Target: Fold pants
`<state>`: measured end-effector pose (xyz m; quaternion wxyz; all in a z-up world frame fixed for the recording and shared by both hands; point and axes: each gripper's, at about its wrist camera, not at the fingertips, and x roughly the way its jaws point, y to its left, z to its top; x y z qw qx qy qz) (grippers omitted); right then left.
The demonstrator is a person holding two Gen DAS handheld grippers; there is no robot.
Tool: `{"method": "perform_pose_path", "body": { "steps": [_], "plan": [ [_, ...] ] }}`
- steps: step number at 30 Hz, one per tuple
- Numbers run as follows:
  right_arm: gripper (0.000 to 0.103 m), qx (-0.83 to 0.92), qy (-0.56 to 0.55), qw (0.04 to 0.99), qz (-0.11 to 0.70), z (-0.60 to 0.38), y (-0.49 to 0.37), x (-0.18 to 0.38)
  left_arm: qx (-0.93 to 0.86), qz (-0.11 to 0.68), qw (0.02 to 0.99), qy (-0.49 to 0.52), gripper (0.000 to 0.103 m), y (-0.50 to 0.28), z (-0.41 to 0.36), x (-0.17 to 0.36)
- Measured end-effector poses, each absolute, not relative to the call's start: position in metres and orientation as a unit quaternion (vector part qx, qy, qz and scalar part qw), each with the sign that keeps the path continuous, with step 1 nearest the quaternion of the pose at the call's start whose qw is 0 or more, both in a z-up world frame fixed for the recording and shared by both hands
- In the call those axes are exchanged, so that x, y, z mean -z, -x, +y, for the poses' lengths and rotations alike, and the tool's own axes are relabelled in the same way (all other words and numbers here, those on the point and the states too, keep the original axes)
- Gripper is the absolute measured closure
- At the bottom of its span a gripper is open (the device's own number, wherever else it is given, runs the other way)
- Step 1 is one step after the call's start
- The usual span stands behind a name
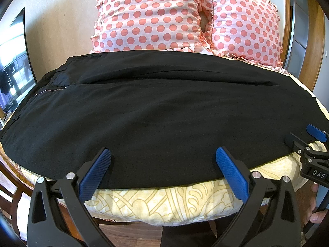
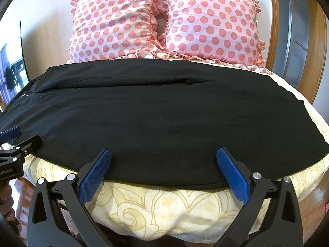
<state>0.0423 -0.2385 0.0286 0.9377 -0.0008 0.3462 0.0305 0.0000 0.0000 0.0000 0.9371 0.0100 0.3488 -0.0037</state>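
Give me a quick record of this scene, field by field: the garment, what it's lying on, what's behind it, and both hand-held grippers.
garment: black pants, spread flat, waistband and zipper to the left
surface: bed with cream patterned cover
behind: two pink polka-dot pillows
left hand-held gripper: open, at the pants' near edge
right hand-held gripper: open, at the near edge
fold: not started

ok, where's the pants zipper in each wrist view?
Left wrist: zipper at the left, on the waist end of the black pants.
Right wrist: far left edge, only a faint pale line, likely the same zipper.
Shared landmark: the gap between the two polka-dot pillows, top centre in both.
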Motion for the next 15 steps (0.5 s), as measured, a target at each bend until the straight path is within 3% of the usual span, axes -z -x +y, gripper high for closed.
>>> {"method": "perform_pose_path", "body": {
  "steps": [15],
  "plan": [
    [0.001, -0.031, 0.001, 0.938, 0.345, -0.238, -0.0425, -0.0297, 0.004, 0.349, 0.937, -0.01, 0.002, 0.0001, 0.0, 0.0]
  ]
}}
